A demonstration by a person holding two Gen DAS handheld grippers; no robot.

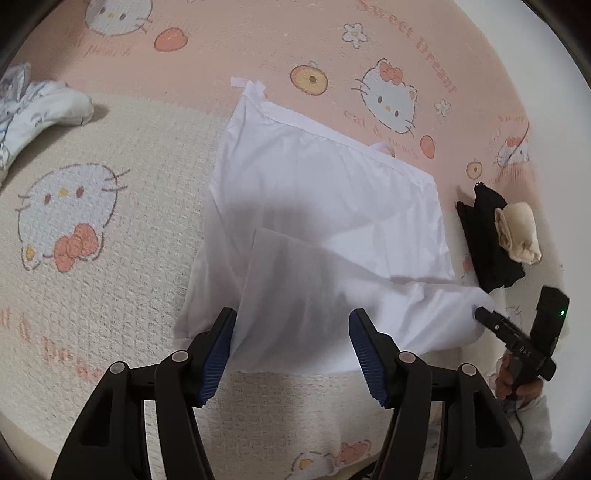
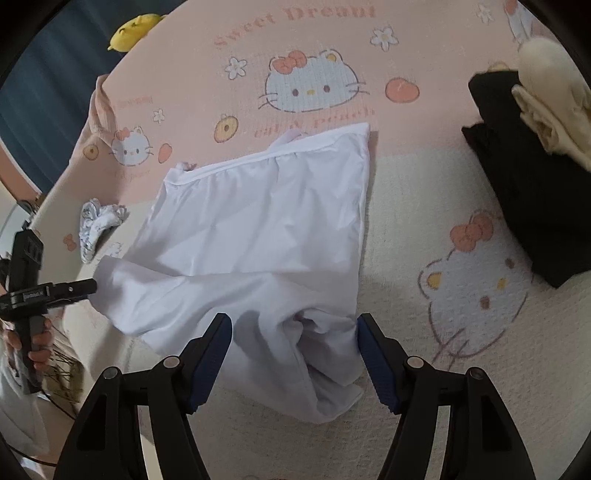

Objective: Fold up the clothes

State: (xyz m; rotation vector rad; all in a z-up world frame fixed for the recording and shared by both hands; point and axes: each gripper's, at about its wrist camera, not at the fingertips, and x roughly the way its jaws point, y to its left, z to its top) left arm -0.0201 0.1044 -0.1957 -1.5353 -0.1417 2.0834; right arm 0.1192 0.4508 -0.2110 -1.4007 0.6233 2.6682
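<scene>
A: In the left wrist view, what is seen of the thin white cotton garment (image 1: 325,206)?

B: It is spread on the pink and cream cat-printed blanket (image 1: 110,258), with its near edge folded up and rumpled. It is judged light, limp and easily creased, so a corner or hem is best pinched rather than the flat middle. The left gripper (image 1: 291,347) is held wide apart above that near edge; cloth lies between the jaws, but no pinch is seen. At the right edge the right gripper (image 1: 484,314) is seen touching the garment's corner.

A: And what is added by the right wrist view?

B: The right gripper (image 2: 295,350) is shown spread wide over a bunched fold, nothing clamped. The left gripper (image 2: 92,285) is seen from the side, its tips at the cloth's left corner, in a hand (image 2: 29,343). Whether that corner is caught cannot be told. A folded black garment (image 2: 532,192) under a rolled cream cloth (image 2: 554,92) is shown closer here. A yellow soft toy (image 2: 135,29) is seen only here.
</scene>
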